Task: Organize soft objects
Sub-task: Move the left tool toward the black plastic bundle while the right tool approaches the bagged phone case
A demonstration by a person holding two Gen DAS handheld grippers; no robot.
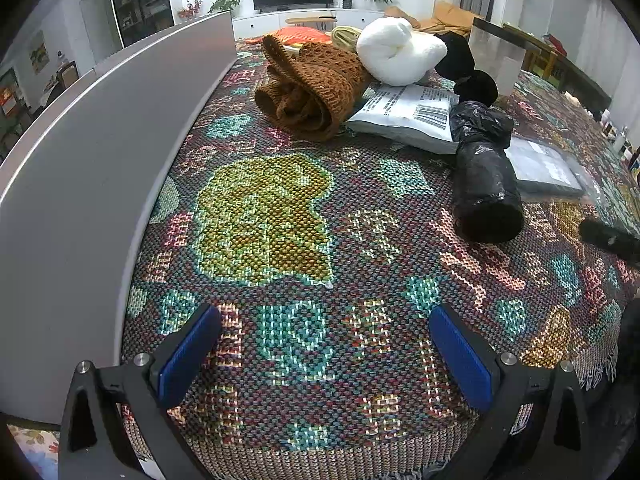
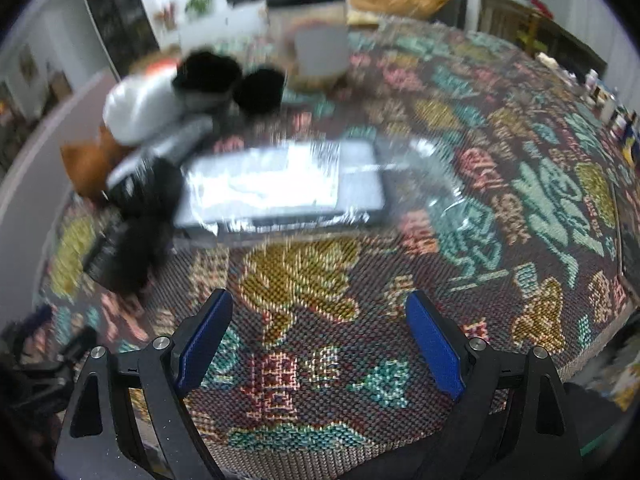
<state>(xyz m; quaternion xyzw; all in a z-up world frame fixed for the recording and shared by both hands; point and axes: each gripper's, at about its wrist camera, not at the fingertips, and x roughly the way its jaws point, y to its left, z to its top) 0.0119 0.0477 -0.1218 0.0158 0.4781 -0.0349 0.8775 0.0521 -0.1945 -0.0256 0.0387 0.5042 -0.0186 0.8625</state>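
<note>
A pile of soft things lies on the patterned woven cloth (image 1: 280, 216): a brown knitted scarf (image 1: 312, 88), a white plush bundle (image 1: 396, 52), black fuzzy items (image 1: 460, 60), a grey mailer bag (image 1: 408, 114) and a black plastic roll (image 1: 484, 176). My left gripper (image 1: 324, 352) stands open and empty low over the cloth, well short of the pile. My right gripper (image 2: 320, 344) is open and empty too. Its blurred view shows a flat clear-wrapped grey packet (image 2: 280, 188) ahead, with the black roll (image 2: 136, 216) and white bundle (image 2: 140, 108) to the left.
A tall grey panel (image 1: 92, 176) walls off the left side. A clear box (image 1: 496, 56) stands behind the pile, seen as a blurred grey container (image 2: 322, 50) from the right. Small bottles (image 2: 604, 100) line the far right edge. The cloth's fringed edge (image 1: 596, 372) is near right.
</note>
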